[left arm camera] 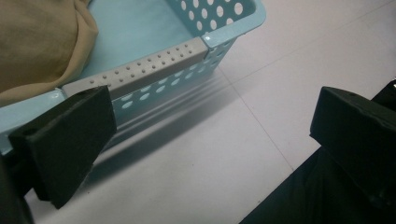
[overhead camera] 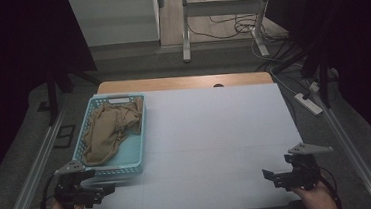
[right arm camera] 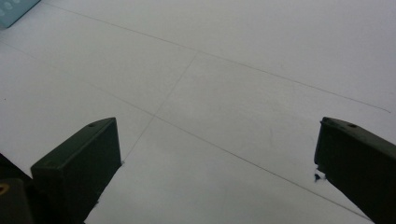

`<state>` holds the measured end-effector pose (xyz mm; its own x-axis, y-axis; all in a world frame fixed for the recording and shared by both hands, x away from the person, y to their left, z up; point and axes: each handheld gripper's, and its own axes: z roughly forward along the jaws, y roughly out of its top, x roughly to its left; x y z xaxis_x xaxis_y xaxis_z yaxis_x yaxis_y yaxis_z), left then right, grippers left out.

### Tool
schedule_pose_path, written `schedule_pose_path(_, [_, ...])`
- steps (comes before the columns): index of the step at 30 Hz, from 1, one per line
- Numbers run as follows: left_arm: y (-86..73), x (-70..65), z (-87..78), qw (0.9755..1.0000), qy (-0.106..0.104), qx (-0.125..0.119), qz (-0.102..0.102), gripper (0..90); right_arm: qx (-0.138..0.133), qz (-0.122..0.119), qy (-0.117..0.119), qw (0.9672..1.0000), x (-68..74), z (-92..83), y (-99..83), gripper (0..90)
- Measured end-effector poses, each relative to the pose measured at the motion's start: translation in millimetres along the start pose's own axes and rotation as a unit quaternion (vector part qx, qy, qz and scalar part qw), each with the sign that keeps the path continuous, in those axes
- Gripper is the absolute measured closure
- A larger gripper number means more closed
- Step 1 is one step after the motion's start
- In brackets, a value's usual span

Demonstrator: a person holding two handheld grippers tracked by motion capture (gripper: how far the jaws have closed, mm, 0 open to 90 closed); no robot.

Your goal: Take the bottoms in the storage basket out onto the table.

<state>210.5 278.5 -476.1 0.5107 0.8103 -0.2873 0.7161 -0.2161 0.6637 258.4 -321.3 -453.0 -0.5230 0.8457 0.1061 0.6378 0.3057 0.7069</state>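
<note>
A light blue perforated basket (overhead camera: 138,153) sits on the left of the white table top (overhead camera: 216,132), with a crumpled tan cloth (overhead camera: 109,129) inside it. My left gripper (overhead camera: 104,190) rests at the table's front left, just below the basket's near wall, its jaws wide open and empty. The left gripper view looks past those jaws at the basket's near corner (left arm camera: 212,39) and a fold of the tan cloth (left arm camera: 42,42). My right gripper (overhead camera: 270,176) is at the front right, open, with only bare table (right arm camera: 215,107) between its jaws.
A wooden table edge (overhead camera: 182,82) shows behind the white surface. Metal rails (overhead camera: 37,161) run along both sides. A power strip (overhead camera: 308,102) and cables lie on the floor at the right, and desk legs (overhead camera: 185,29) stand farther back.
</note>
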Motion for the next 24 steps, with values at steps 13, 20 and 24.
schedule_pose_path(13, [-1.5, 1.5, -1.6, 1.0000, 0.000, -0.005, -0.003, 0.0, 0.012, -0.003, 0.006, 0.9999, 0.8, 3.6, 2.2, 0.8])
schedule_pose_path(20, [-1.5, 2.7, -1.4, 1.0000, -0.004, -0.004, -0.005, 0.0, 0.015, -0.005, 0.007, 0.9999, 0.9, 4.2, 2.5, 0.8])
schedule_pose_path(24, [-1.4, 2.9, -1.5, 0.9999, -0.007, -0.005, -0.006, 0.0, 0.016, -0.007, 0.006, 0.9998, 1.0, 5.0, 2.5, 0.8])
